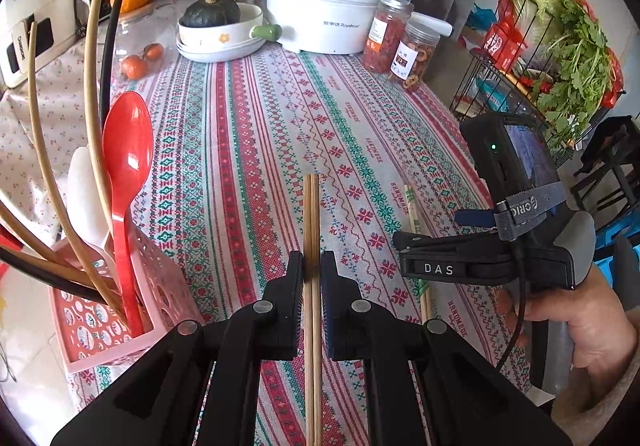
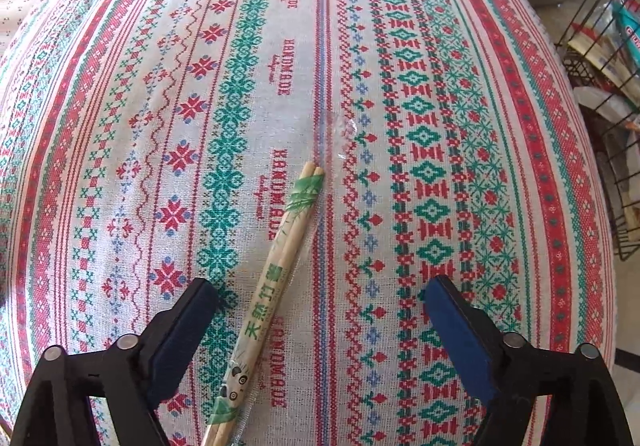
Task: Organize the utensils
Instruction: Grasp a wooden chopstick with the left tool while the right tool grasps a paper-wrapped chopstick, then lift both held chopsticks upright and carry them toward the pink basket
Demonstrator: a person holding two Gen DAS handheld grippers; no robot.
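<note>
Now we are clamping a pair of plain wooden chopsticks in our left hand-held gripper, its pads pressing on them from both sides so that the sticks are jutting out ahead over the patterned tabletop. Just to the left, a pink perforated utensil basket is sitting at the tabletop's edge, holding a red spoon, a white spoon and several long chopsticks leaning outward.

Our right hand-held gripper is hanging with its jaws spread wide, touching nothing. Between them, nearer the left pad, a wrapped pair of chopsticks in a clear sleeve with green print is lying flat on the cloth, angled up toward the right. In the left wrist view we are seeing the same wrapped pair partly hidden beneath the right tool, with a hand gripping its handle.

At the far end of the tabletop a white pot, two jars and a dish with a squash are standing well apart from the utensils.
</note>
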